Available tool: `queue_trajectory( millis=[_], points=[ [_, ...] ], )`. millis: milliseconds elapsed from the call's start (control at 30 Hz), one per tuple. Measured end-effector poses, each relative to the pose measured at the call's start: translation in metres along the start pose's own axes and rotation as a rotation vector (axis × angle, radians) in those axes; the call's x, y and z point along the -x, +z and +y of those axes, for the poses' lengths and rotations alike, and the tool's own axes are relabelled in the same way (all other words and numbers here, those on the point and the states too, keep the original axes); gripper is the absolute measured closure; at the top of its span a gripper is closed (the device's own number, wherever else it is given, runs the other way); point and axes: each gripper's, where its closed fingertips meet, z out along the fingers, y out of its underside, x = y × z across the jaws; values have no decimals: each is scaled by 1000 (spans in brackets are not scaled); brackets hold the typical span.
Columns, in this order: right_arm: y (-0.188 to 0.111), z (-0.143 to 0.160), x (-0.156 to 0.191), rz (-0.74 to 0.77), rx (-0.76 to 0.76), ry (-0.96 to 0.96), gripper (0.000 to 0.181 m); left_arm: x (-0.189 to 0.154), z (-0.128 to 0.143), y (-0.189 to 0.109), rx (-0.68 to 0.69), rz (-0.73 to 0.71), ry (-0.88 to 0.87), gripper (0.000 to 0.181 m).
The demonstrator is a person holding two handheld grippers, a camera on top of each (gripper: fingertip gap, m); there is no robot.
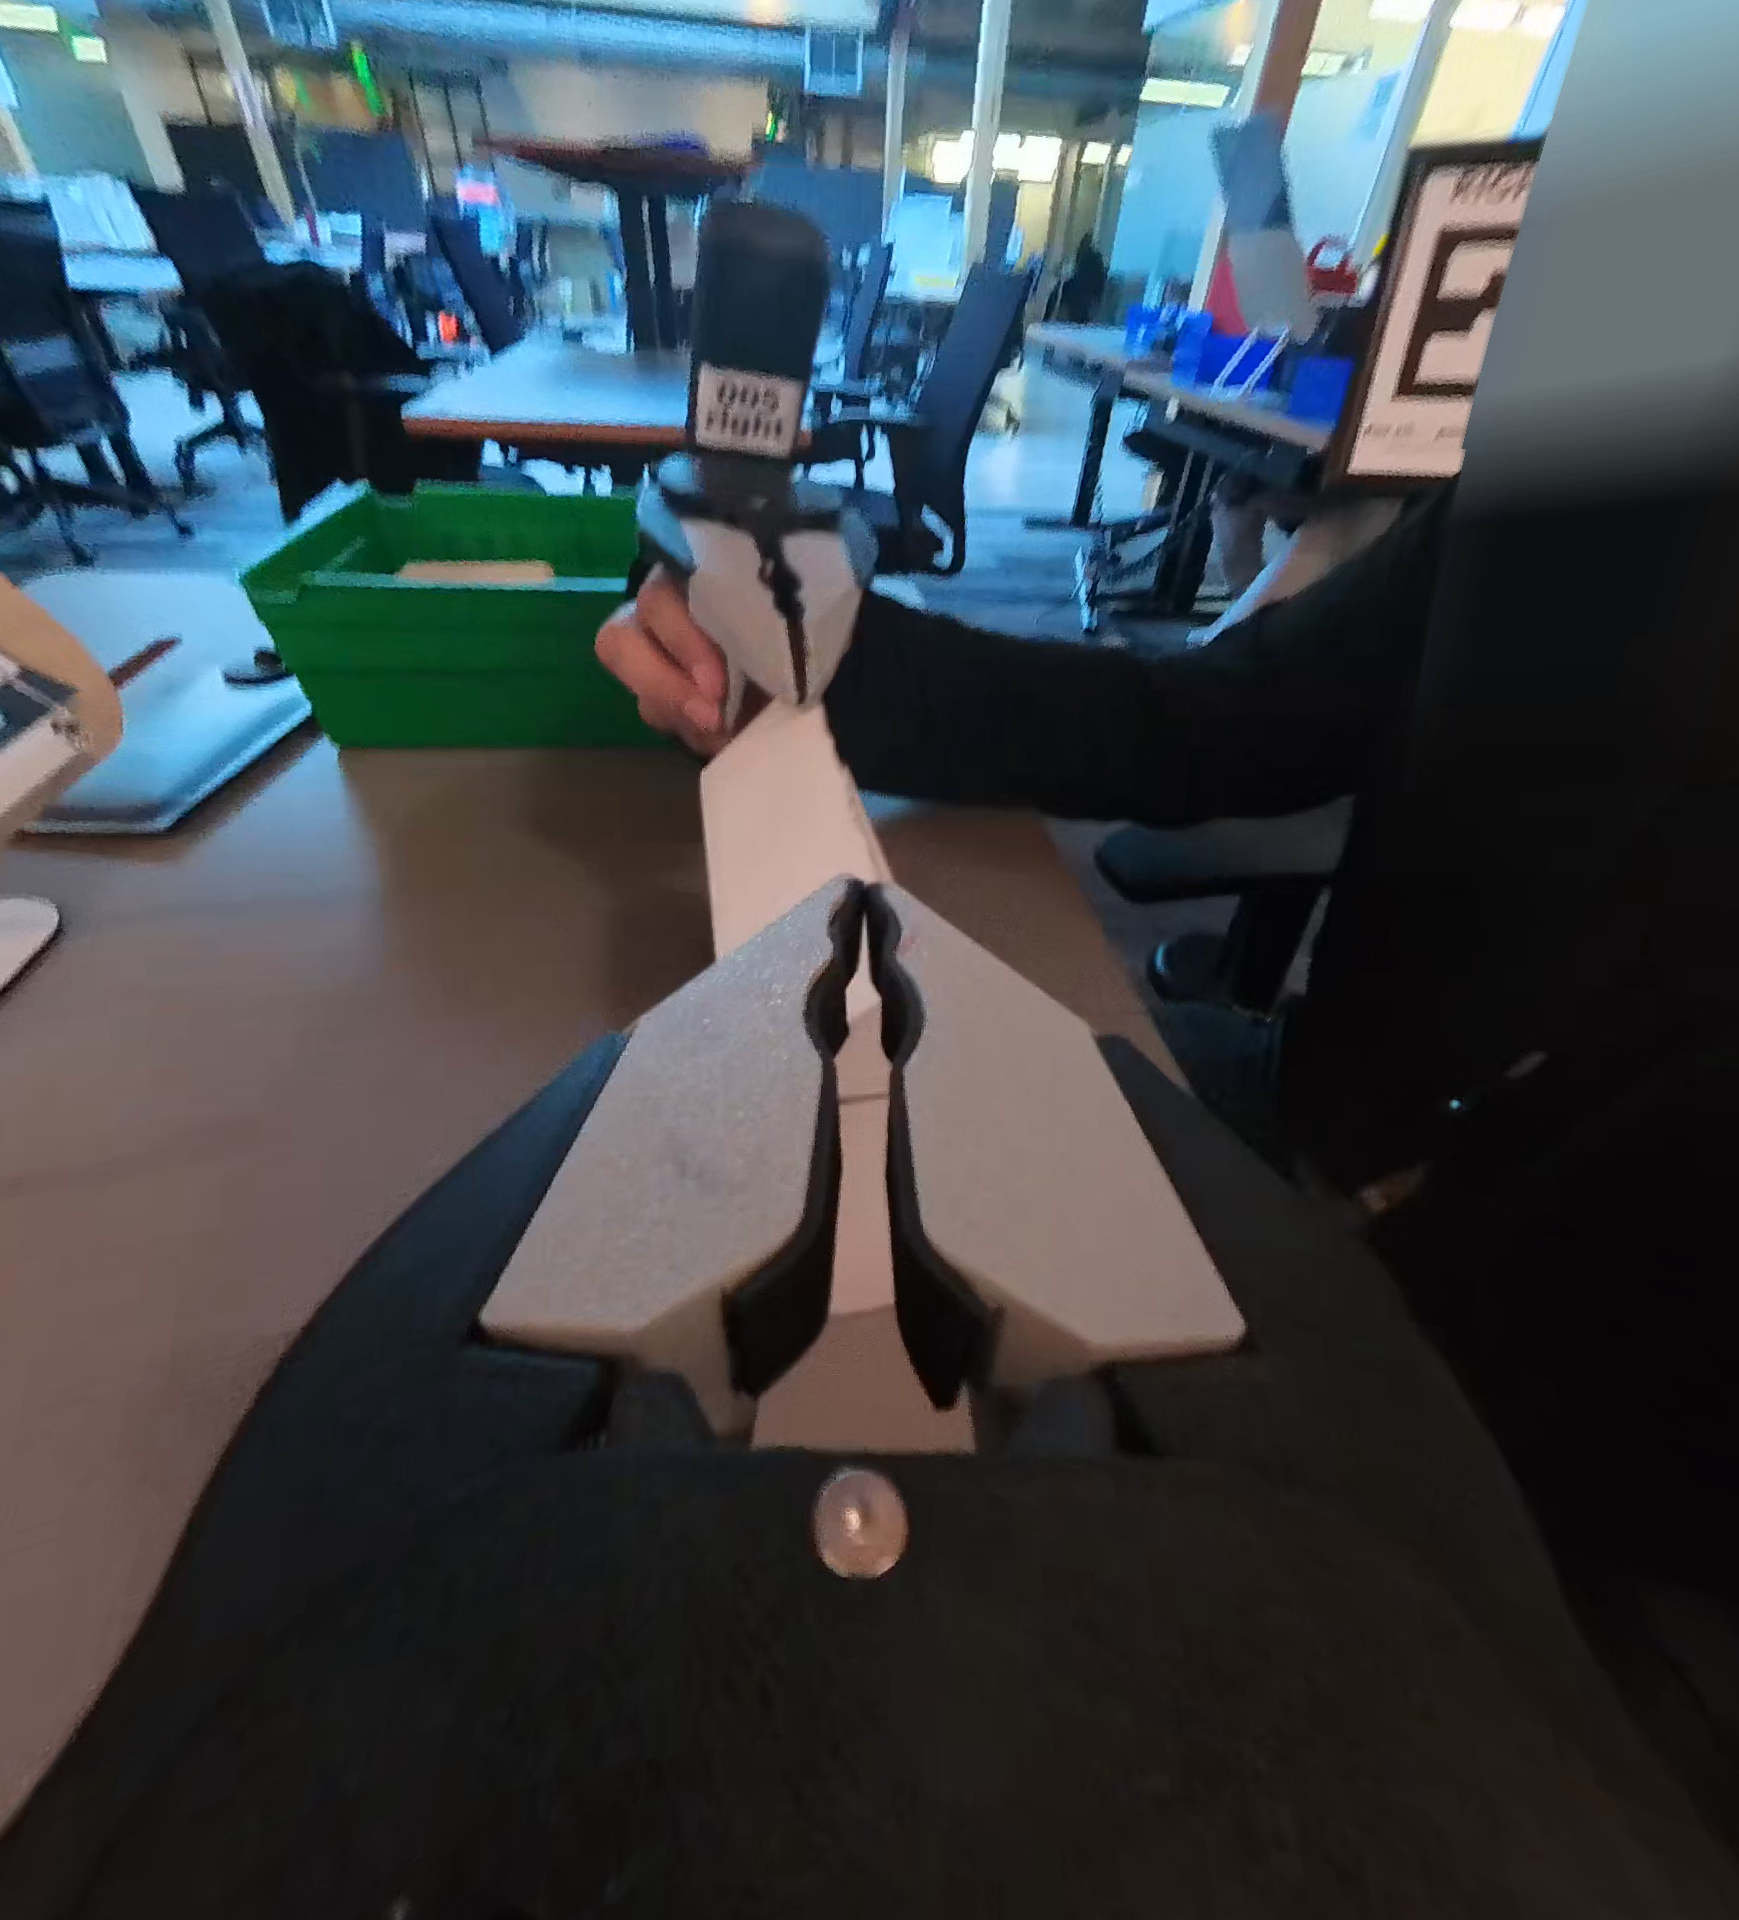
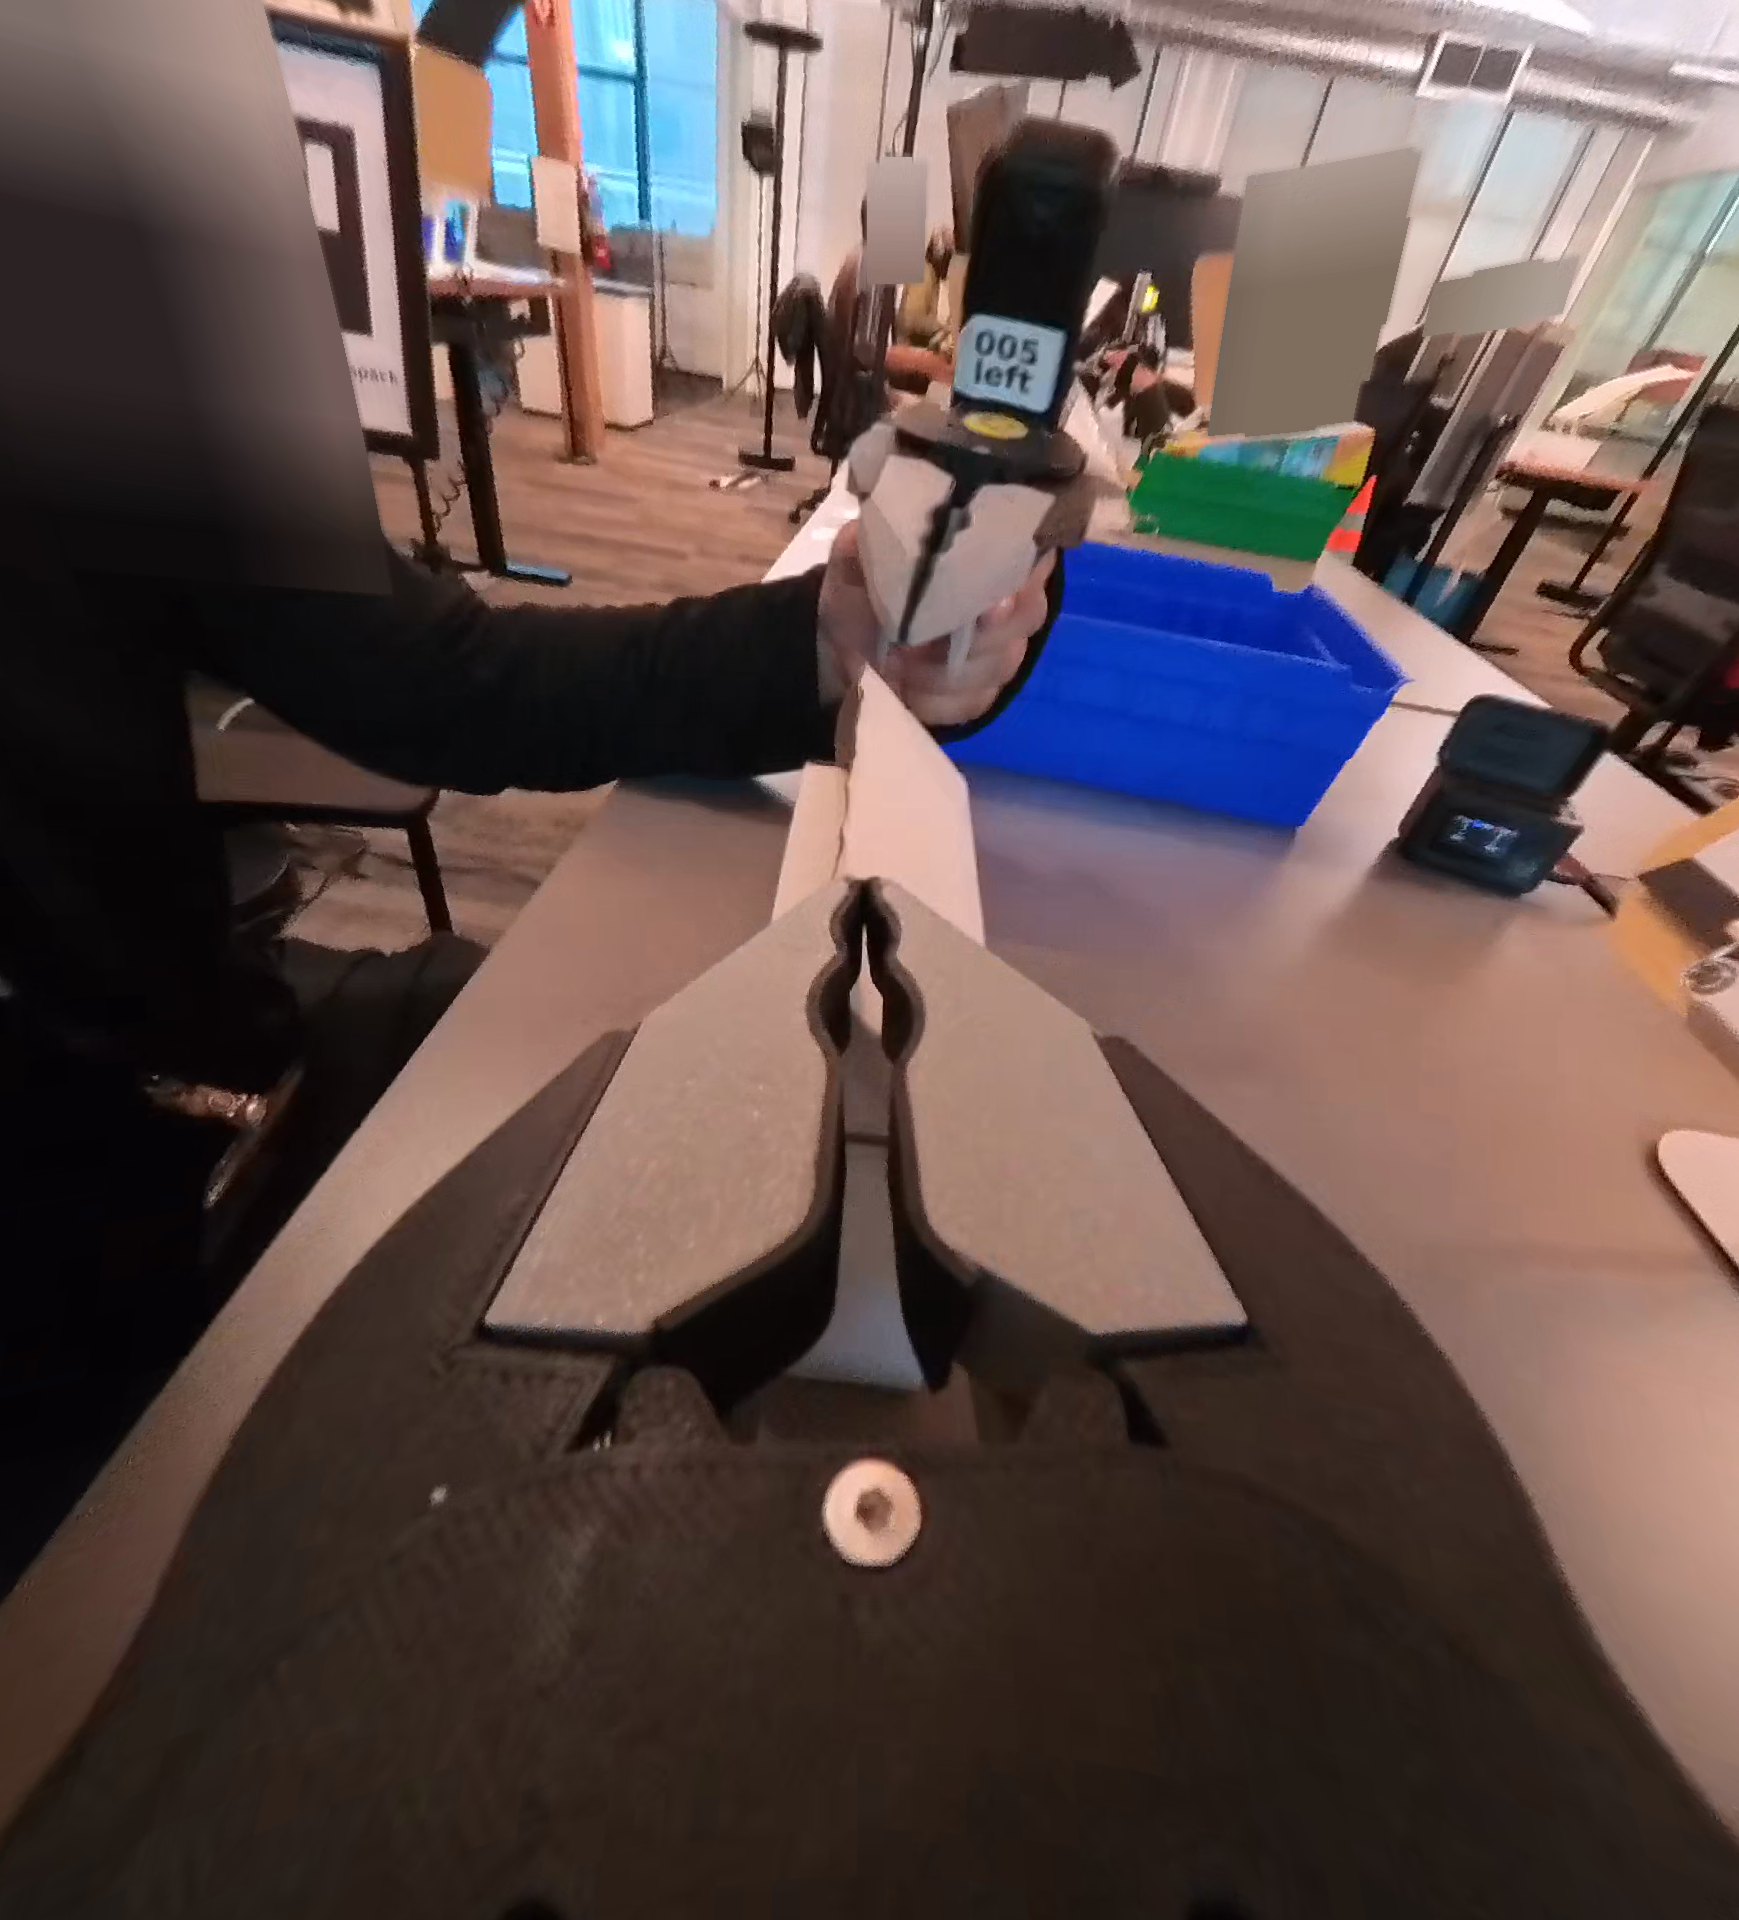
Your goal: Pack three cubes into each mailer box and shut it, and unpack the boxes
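A flat white mailer box (image 1: 780,821) is held in the air above the table (image 1: 273,1039), stretched between both grippers. My left gripper (image 1: 865,896) is shut on its near end in the left wrist view. My right gripper (image 1: 790,665), held in a hand, is shut on the far end. In the right wrist view the right gripper (image 2: 867,896) is shut on the near end of the mailer box (image 2: 912,810), and the left gripper (image 2: 922,613) pinches the far end. No cubes are in view.
A green bin (image 1: 449,644) with a pale object inside stands behind the box, with a grey laptop (image 1: 169,717) beside it. A blue bin (image 2: 1187,686), a further green bin (image 2: 1239,509) and a small black camera (image 2: 1499,800) stand on the table (image 2: 1260,1039). The person's sleeve (image 1: 1104,717) lies to the right.
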Motion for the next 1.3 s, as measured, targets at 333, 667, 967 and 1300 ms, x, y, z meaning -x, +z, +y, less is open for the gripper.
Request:
queue_trajectory(
  millis=[333, 667, 967, 1300],
  points=[
    [7, 32, 10, -88, 119, 37, 181, -11, 46, 19, 204, 104, -22, 181],
    [-11, -4, 0, -95, -106, 122, 181, -8, 45, 18, 178, 109, -36, 181],
    [-14, 32, 7, -154, 88, 109, 181, -8, 46, 18, 182, 99, -27, 181],
    [-4, 33, 21, -225, 93, 124, 181, -23, 29, 12, 107, 175, -5, 181]
  ],
)
